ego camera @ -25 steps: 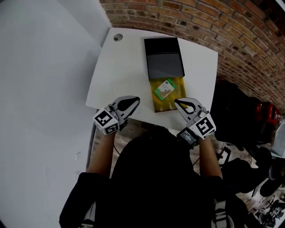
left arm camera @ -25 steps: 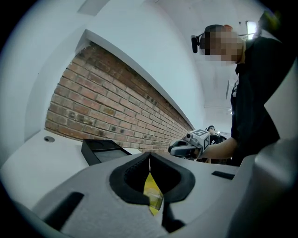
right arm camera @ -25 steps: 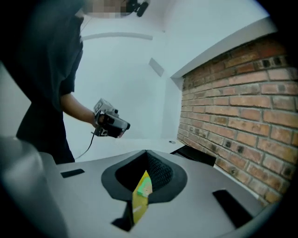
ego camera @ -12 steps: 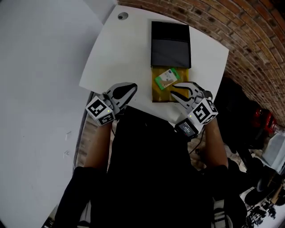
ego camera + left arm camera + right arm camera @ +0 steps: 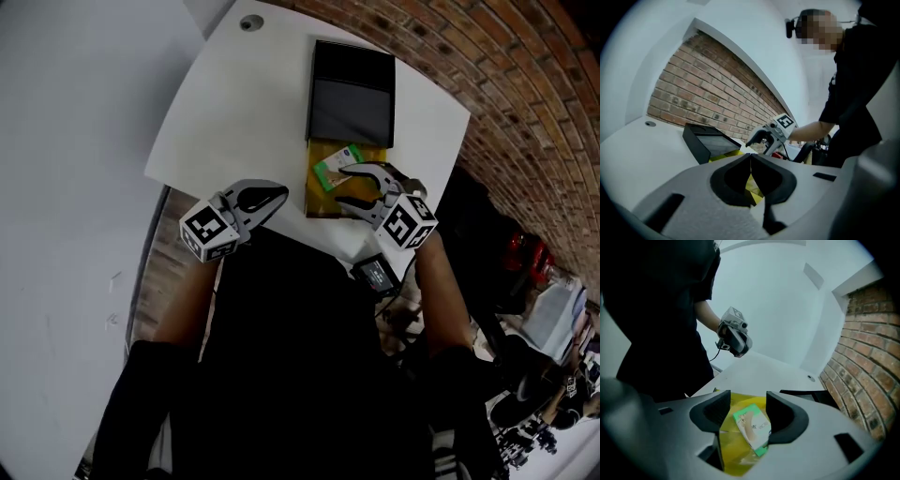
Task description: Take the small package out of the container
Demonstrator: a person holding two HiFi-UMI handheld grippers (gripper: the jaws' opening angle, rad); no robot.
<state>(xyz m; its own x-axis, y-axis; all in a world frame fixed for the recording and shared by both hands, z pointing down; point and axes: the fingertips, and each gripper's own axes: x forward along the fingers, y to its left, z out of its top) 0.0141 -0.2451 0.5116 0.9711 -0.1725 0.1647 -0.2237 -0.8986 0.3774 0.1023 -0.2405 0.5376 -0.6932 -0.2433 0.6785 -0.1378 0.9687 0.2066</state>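
A small green and white package (image 5: 334, 165) (image 5: 752, 425) lies in a yellow tray (image 5: 319, 199) (image 5: 732, 453) that juts from a black box (image 5: 351, 94) (image 5: 705, 140) on the white table (image 5: 234, 112). My right gripper (image 5: 343, 186) (image 5: 747, 400) hovers just over the tray. Its jaws are opening, and the package shows between them with the pads clear of it. My left gripper (image 5: 281, 194) (image 5: 750, 157) is shut and empty at the table's near edge, left of the tray.
A round cable hole (image 5: 249, 22) sits at the table's far left corner. A brick wall (image 5: 525, 84) runs behind and to the right. Bags and clutter lie on the floor at the right (image 5: 553, 309).
My right gripper has moved forward from the near edge to above the yellow tray, and its jaws have gone from shut to apart. The left gripper has stayed put.
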